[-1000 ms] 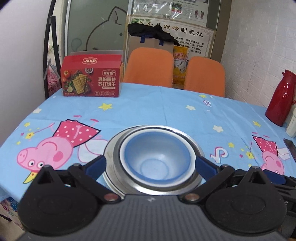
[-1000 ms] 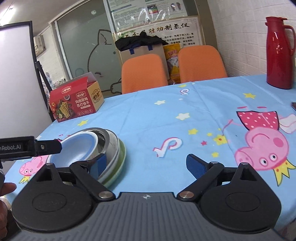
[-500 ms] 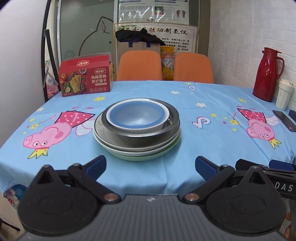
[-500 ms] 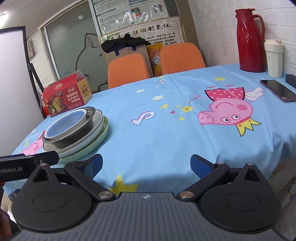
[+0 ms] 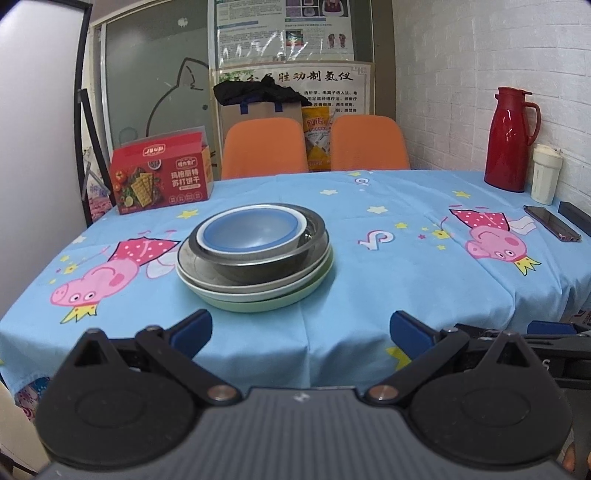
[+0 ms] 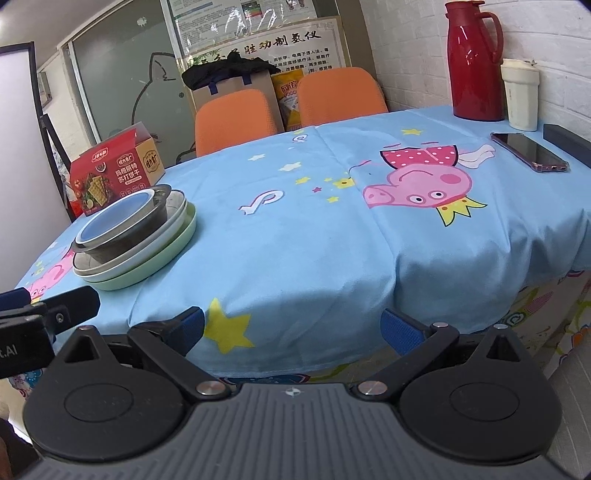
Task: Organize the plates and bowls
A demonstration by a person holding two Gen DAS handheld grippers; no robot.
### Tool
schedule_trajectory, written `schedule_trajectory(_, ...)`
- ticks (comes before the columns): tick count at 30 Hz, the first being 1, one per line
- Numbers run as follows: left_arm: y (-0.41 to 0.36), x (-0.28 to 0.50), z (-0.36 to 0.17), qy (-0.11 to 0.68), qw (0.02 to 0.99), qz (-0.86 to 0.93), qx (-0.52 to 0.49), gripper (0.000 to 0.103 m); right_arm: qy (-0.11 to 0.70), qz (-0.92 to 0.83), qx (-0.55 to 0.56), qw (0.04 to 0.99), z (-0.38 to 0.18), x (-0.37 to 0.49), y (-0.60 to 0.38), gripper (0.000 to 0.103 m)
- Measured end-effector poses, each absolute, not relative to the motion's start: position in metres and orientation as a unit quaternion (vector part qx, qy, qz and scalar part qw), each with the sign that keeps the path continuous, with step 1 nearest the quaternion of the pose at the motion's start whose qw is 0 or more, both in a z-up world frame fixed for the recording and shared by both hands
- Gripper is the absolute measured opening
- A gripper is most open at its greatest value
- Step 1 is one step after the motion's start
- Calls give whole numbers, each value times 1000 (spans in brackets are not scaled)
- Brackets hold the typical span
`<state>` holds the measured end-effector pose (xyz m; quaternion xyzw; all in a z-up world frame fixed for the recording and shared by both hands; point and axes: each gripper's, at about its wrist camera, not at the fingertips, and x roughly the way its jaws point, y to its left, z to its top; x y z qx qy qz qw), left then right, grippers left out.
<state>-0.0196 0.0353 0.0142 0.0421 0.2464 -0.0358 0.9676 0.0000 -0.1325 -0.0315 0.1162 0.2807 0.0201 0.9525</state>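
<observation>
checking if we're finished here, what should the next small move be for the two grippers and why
Probably none beyond keeping both back from the table. The blue bowl sits nested in the metal bowl, which rests on the plates, one tidy stack. The left gripper and right gripper are open, empty and off the table's near edge, so the job looks done.

The dark box (image 5: 576, 218) is cut off by the frame's right edge; poster (image 5: 288, 27) text is unreadable.
</observation>
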Motion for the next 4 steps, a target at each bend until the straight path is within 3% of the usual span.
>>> schedule_trajectory(4,39,-23,18,235,971,-31,38,102,276,25,112,954,-29,-3,-129,103)
